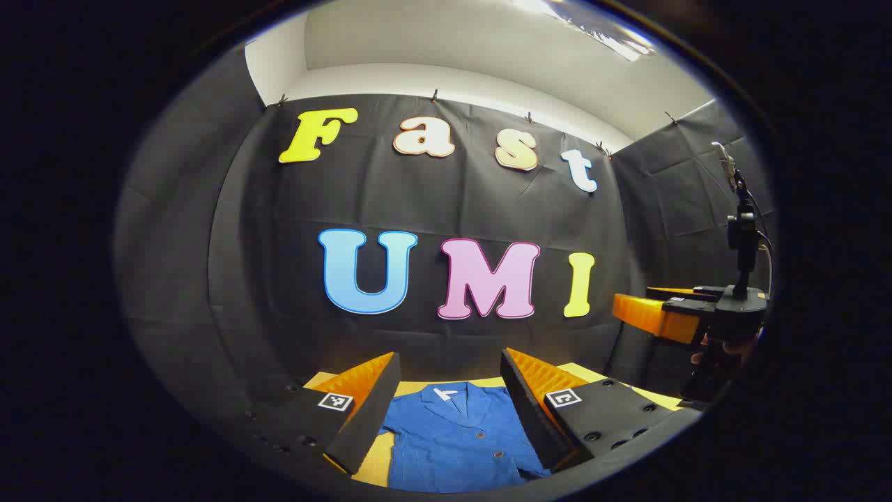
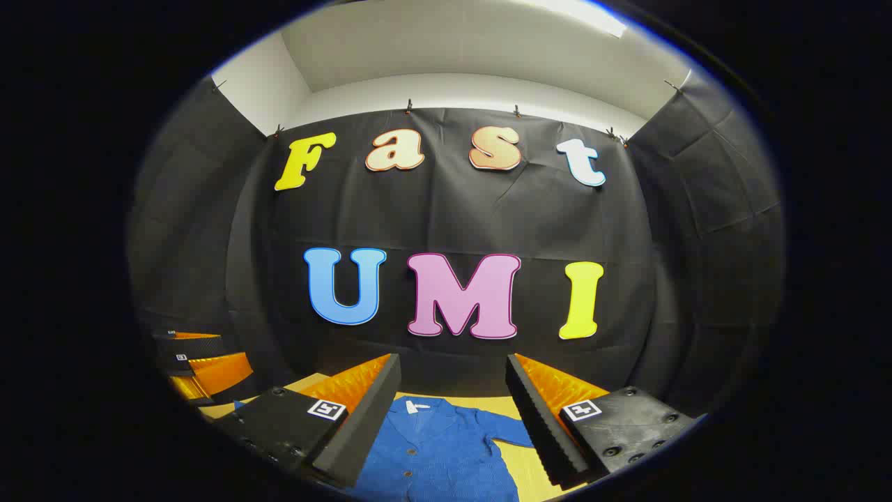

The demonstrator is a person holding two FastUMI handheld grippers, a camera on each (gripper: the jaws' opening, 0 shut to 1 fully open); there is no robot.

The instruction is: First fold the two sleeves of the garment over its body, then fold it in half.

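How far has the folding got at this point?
Nothing looks folded yet. The blue shirt lies flat on the yellow table, front up, one sleeve spread out to the side in the right gripper view. Both the left gripper and the right gripper are open above it, holding nothing. Both sleeve folds and the fold in half are left.

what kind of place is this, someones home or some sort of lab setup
Likely a recording booth, not a home: black cloth walls clipped up on all sides, a blue garment laid on a yellow table, and a stand-mounted device at the edge.
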